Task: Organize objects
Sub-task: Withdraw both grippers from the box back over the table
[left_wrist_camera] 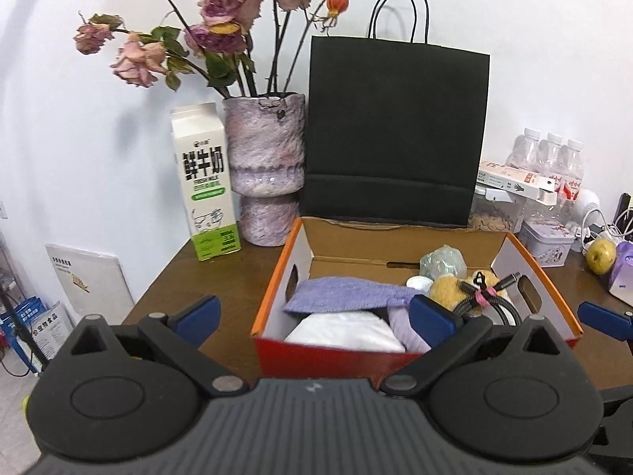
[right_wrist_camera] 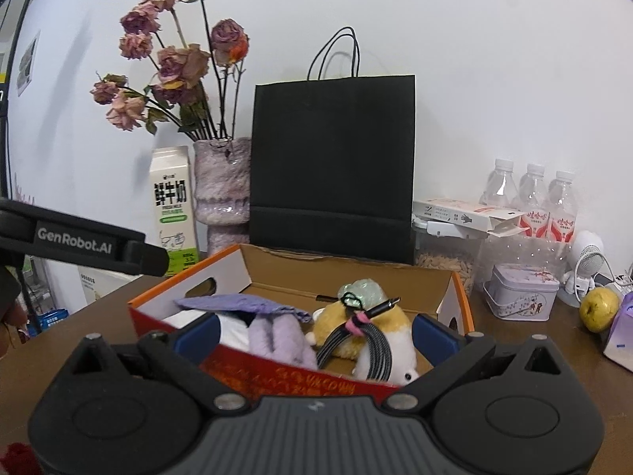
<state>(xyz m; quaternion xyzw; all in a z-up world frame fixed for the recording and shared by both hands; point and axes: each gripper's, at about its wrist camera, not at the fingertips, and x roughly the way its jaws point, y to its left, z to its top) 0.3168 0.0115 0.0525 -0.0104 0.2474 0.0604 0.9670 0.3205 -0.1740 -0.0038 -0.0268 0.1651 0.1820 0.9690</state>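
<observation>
An open orange-and-red cardboard box [left_wrist_camera: 277, 277] stands on the brown table [left_wrist_camera: 221, 277]. It holds a purple cloth [left_wrist_camera: 340, 295], a white bundle [left_wrist_camera: 348, 332], a yellow plush toy [left_wrist_camera: 447, 287], a coiled black cable with a pink tie [left_wrist_camera: 484, 297] and a greenish wrapped item [left_wrist_camera: 443, 263]. My left gripper [left_wrist_camera: 314, 312] is open and empty just in front of the box's near wall. My right gripper [right_wrist_camera: 316, 334] is open and empty at the box's [right_wrist_camera: 300, 372] near wall, over the plush [right_wrist_camera: 395, 340] and the cable [right_wrist_camera: 368, 340]. The right gripper's finger tip also shows in the left wrist view [left_wrist_camera: 601, 314].
Behind the box stand a black paper bag [left_wrist_camera: 395, 134], a purple vase with dried roses [left_wrist_camera: 265, 170] and a milk carton [left_wrist_camera: 205, 186]. To the right are water bottles [right_wrist_camera: 534, 194], a small tin [right_wrist_camera: 522, 293], a clear jar [right_wrist_camera: 447, 261] and a yellow-green fruit [right_wrist_camera: 597, 308].
</observation>
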